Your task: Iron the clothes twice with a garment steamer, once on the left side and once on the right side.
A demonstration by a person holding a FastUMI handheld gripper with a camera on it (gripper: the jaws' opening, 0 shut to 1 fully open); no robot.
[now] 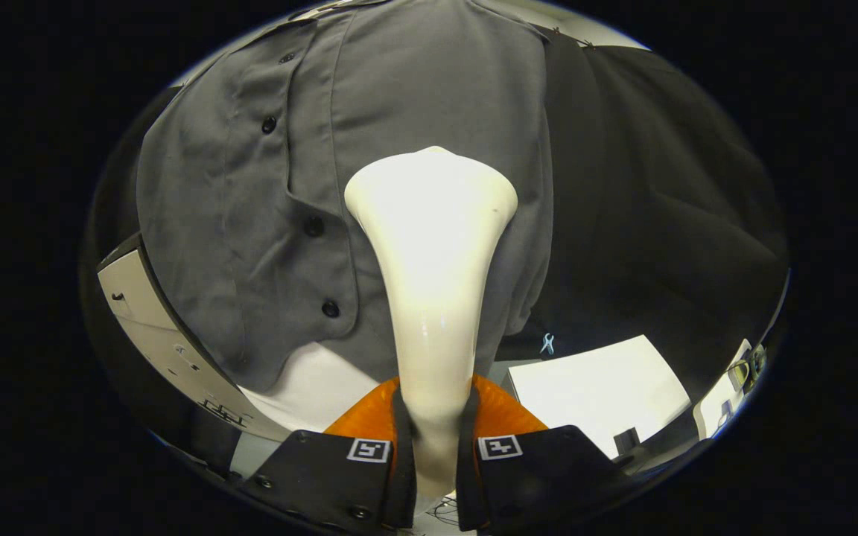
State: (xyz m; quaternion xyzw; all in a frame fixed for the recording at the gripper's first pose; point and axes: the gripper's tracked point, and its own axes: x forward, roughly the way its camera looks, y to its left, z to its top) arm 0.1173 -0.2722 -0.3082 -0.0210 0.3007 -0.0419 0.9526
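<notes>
White flared plastic steamer head (429,246) is clamped by gripper (433,439), laid on hanging grey buttoned shirt (250,186); a steady stroke is likely needed next.

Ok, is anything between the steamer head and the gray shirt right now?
Nothing visible. The gripper is shut on the steamer, both fingers pressing its neck, and its wide head points straight at the shirt, just beside the button strip. Whether the head touches the fabric cannot be told.

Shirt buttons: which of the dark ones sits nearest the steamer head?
The middle button on the shirt, just beside the steamer head the gripper clamps; the others sit farther off.
</notes>
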